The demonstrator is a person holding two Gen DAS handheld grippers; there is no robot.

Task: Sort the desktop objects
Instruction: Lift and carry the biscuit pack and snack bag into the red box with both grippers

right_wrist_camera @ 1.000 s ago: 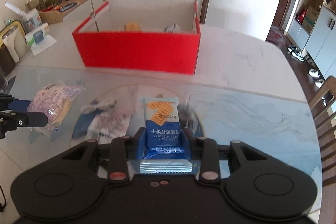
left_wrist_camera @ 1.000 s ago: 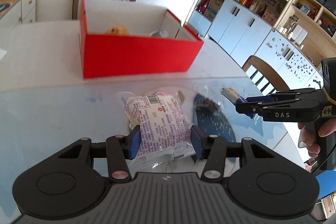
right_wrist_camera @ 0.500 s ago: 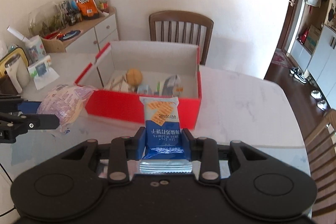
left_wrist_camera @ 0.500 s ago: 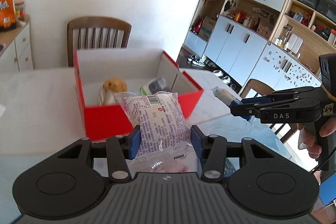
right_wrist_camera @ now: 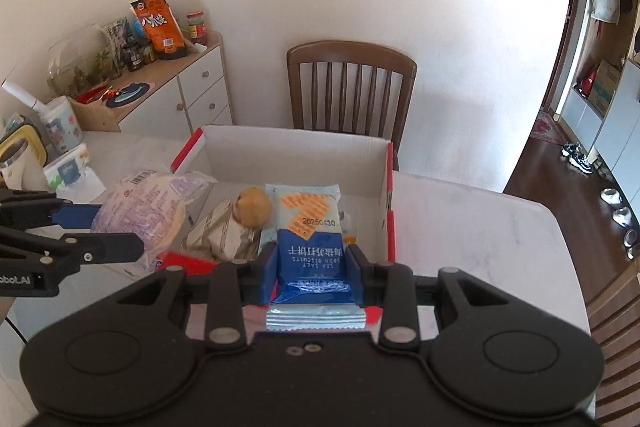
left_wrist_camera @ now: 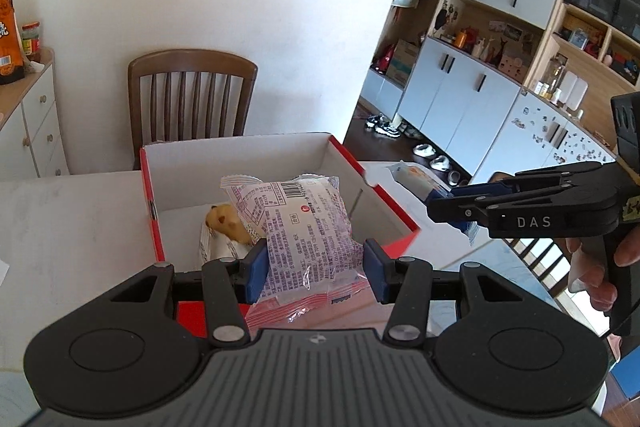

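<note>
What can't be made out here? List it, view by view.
- Left wrist view: the box floor on its right side, hidden by the purple-print packet in the left claw.
- Right wrist view: box contents behind the biscuit packet in the right claw.
- Both views: table under the claws, cut off by the claw bodies.

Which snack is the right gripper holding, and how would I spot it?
Find the red box on the white table. Just above its near edge, the right gripper grips a blue biscuit packet showing orange crackers. The left gripper's packet is white with purple print.
</note>
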